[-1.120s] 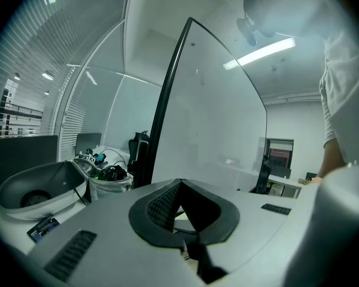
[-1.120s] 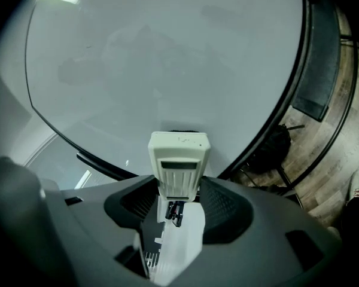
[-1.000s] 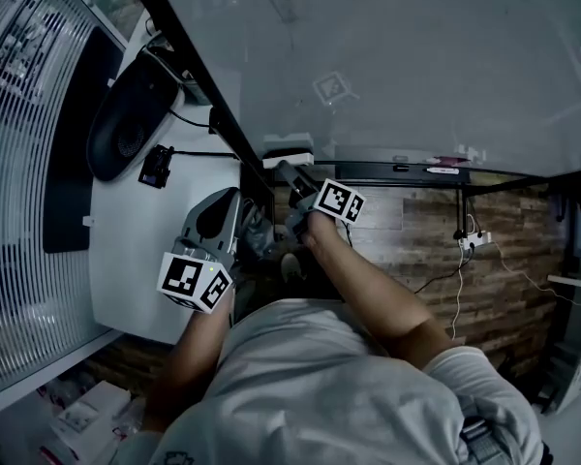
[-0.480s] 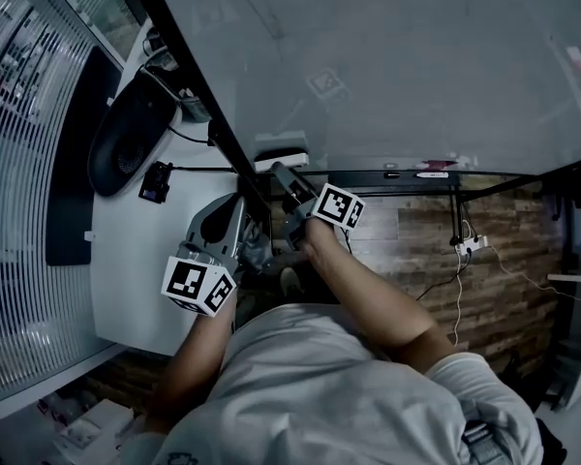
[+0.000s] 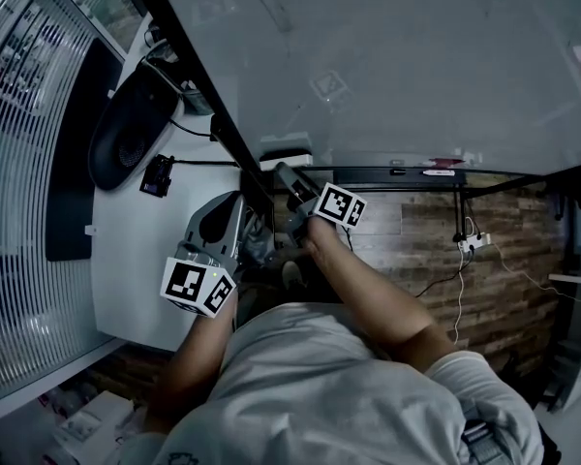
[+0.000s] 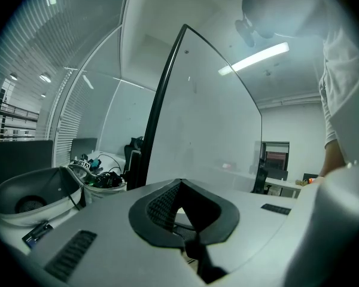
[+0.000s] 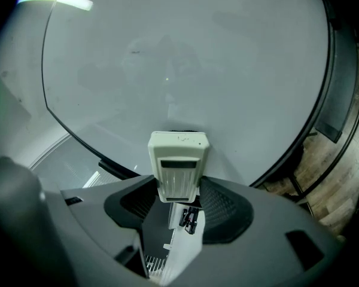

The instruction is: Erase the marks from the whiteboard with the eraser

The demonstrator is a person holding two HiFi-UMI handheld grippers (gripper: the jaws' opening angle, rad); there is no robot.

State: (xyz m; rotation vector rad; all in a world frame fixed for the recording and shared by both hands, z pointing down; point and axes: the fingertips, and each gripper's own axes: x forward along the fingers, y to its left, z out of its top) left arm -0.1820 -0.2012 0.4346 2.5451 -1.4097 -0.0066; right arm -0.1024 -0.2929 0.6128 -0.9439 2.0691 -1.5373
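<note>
The whiteboard (image 5: pixel 416 56) fills the top of the head view, with a faint square mark (image 5: pixel 329 85) on it. My right gripper (image 5: pixel 289 184) is at the board's lower left corner, shut on the white eraser (image 7: pixel 178 166). The eraser's far end rests against the whiteboard (image 7: pixel 185 58), where only faint smudges (image 7: pixel 167 79) show. My left gripper (image 5: pixel 234 223) hangs lower, close to the body and away from the board. Its jaws stand shut with nothing between them in the left gripper view (image 6: pixel 182 211).
The board's black frame (image 5: pixel 208 105) runs diagonally beside a white desk (image 5: pixel 126 250) that carries a black rounded object (image 5: pixel 131 129), a small black device (image 5: pixel 156 174) and cables. Pens lie on the board's tray (image 5: pixel 431 172). A power strip (image 5: pixel 470 243) hangs by the wood panelling.
The right gripper with the eraser has stayed at the board's lower left corner, shifting only slightly. The left gripper has barely moved.
</note>
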